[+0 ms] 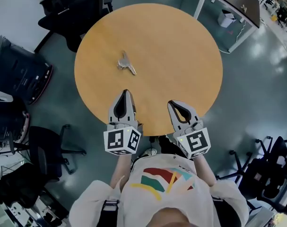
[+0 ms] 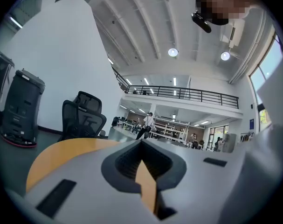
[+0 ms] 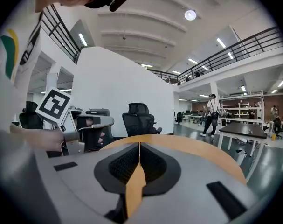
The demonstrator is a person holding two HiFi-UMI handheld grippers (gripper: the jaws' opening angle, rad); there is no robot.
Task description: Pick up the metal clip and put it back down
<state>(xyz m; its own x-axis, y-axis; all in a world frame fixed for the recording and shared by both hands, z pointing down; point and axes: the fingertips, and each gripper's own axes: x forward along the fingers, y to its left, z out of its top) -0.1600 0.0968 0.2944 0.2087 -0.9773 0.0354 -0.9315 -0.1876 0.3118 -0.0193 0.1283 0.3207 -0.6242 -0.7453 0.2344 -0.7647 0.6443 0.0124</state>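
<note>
Metal clip (image 1: pixel 126 63) lies on the worktop (image 1: pixel 181 56), apart from left gripper (image 1: pixel 126 92) and right gripper (image 1: pixel 174 103) (fingers (image 3: pixel 157 167) pressed together, empty)

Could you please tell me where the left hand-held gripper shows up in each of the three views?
Head view: the left hand-held gripper is at lower centre-left, over the table's near edge.
Left gripper view: the left hand-held gripper itself fills the bottom centre, closed.
Right gripper view: the left hand-held gripper is at left, with its marker cube, pointing right.
Shared landmark: the round wooden table.
</note>
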